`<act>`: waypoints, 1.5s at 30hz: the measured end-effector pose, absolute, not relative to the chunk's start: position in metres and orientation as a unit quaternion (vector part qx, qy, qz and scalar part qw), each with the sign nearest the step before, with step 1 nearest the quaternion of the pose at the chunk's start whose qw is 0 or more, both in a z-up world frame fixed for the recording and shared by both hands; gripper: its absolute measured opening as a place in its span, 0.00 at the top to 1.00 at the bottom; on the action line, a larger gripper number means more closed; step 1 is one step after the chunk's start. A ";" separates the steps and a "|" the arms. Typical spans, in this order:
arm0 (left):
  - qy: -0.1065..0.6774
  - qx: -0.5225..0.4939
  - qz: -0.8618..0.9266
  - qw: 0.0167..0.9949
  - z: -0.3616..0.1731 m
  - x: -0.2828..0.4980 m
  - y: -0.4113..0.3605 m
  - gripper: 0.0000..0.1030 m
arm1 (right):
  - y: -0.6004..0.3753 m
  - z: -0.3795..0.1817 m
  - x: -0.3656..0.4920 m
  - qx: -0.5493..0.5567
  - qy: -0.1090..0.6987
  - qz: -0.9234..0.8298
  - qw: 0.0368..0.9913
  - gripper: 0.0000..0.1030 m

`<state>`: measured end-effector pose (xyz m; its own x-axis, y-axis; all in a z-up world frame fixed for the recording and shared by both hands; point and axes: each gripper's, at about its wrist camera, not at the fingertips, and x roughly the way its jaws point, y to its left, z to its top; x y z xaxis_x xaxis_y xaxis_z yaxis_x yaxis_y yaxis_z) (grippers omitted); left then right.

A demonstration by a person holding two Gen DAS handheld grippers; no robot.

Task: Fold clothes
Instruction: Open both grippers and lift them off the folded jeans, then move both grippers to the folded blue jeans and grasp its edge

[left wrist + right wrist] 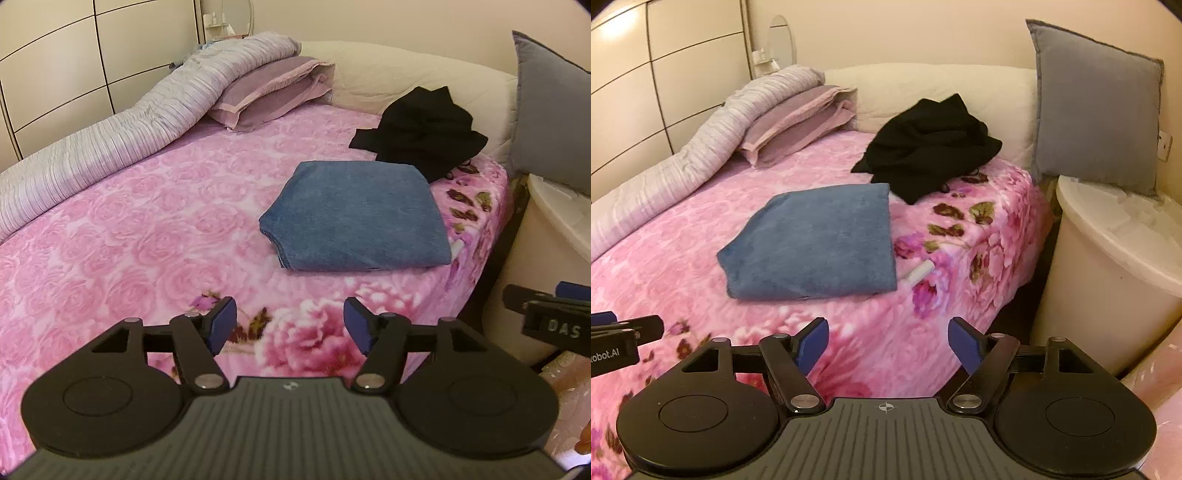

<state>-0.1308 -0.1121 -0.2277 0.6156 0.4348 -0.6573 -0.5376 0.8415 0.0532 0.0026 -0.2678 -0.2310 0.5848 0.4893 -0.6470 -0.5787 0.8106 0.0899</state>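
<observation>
Left wrist view: left gripper (290,325) jaws apart, nothing between them, above the bed (129,229); folded blue garment (354,218) lies ahead, black clothes (421,129) crumpled behind it. Right wrist view: right gripper (888,349) jaws apart, empty; blue garment (816,243) flat on bed.

A blue garment (354,216) lies folded flat near the bed's (147,229) right edge; a black garment (421,127) sits crumpled behind it, toward the head.
</observation>
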 end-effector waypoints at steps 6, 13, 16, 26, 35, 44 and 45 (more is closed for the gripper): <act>0.334 -0.086 0.272 0.898 -0.223 -0.149 -0.119 0.40 | -0.266 -0.224 -0.022 -0.088 0.327 0.311 0.888 0.23; 0.325 -0.089 0.276 0.900 -0.215 -0.159 -0.119 0.39 | -0.264 -0.223 -0.028 -0.084 0.319 0.326 0.886 0.22; 0.328 -0.091 0.273 0.900 -0.216 -0.155 -0.117 0.39 | -0.261 -0.225 -0.026 -0.083 0.320 0.328 0.885 0.22; 0.357 -0.130 0.235 0.895 -0.240 -0.120 -0.093 0.39 | -0.260 -0.246 0.014 -0.034 0.365 0.326 0.871 0.22; 0.346 -0.287 0.203 0.870 -0.271 -0.073 0.011 0.37 | -0.282 -0.307 0.123 0.092 0.480 0.332 0.807 0.22; 0.336 -0.312 0.139 0.878 -0.296 0.016 0.110 0.37 | -0.253 -0.309 0.244 0.135 0.492 0.404 0.760 0.22; 0.336 -0.319 0.128 0.877 -0.299 0.024 0.119 0.37 | -0.244 -0.311 0.256 0.137 0.497 0.416 0.749 0.22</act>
